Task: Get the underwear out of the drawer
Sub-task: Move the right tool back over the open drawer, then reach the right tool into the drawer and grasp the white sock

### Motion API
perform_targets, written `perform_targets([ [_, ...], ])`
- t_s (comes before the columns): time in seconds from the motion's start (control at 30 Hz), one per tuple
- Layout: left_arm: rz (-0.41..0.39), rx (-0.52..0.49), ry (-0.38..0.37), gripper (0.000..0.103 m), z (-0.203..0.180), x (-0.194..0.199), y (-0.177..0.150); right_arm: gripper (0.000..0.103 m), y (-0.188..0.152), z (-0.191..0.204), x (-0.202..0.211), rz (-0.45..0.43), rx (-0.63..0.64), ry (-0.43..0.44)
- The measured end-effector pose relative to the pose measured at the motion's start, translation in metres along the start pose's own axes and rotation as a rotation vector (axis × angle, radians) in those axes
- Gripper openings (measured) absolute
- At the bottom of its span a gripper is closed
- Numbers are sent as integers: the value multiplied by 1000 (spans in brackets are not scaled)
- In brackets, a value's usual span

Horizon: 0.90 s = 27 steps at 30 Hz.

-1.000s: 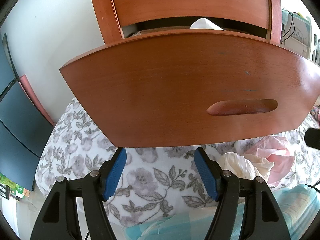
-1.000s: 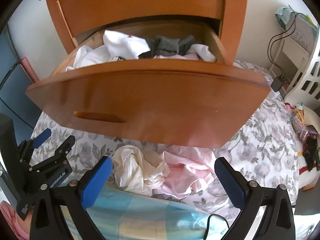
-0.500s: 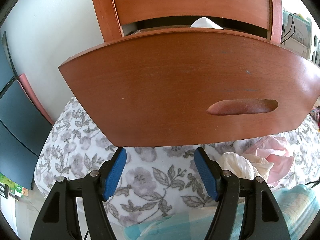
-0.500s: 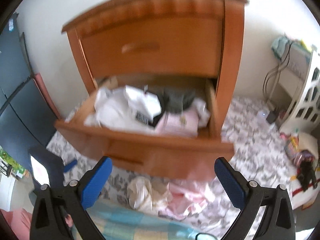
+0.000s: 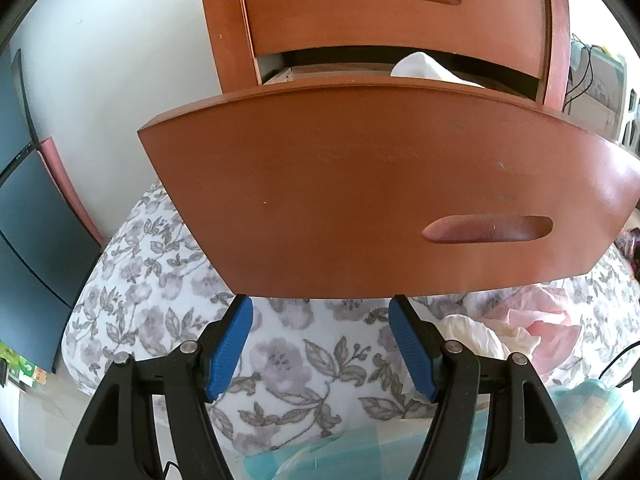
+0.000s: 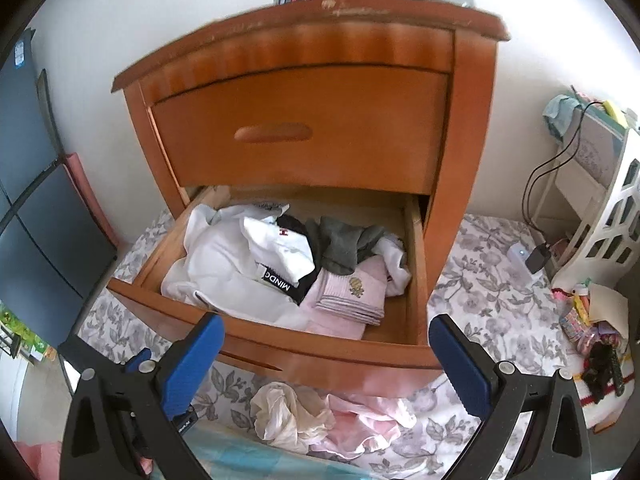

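Right gripper (image 6: 326, 322) jaws wide apart, empty, lower centre, over open drawer (image 6: 416, 264). Underwear (image 6: 285, 285), black lettered waistband, mid-drawer, mostly buried under white clothes (image 6: 224, 264). In the left wrist view, left gripper (image 5: 320, 308) jaws apart, empty; drawer front hides contents except one white scrap. Crumpled garments (image 6: 288, 412) on bed (image 6: 492, 300), partly cut off by drawer.
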State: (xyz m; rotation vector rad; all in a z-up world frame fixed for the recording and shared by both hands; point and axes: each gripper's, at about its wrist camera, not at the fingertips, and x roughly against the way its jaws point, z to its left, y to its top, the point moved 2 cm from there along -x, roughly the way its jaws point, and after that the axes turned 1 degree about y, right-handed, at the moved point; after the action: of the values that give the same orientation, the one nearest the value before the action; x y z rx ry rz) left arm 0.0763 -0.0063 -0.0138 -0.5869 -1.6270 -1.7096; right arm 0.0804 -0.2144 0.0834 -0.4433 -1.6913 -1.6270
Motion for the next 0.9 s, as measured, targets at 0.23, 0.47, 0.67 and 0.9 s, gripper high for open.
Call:
perform_targets([
  [0.23, 2, 27, -18, 71, 6, -1, 1, 103, 13, 10, -35, 70, 19, 3],
  [0.47, 8, 45, -38, 71, 9, -4, 1, 103, 39, 31, -65, 87, 80, -12],
  [0.67, 23, 59, -50, 71, 12, -7, 1, 103, 55, 53, -98, 131, 141, -23],
  [0.9, 41, 46, -50, 71, 9, -12, 2, 98, 64, 67, -132, 177, 169, -17],
])
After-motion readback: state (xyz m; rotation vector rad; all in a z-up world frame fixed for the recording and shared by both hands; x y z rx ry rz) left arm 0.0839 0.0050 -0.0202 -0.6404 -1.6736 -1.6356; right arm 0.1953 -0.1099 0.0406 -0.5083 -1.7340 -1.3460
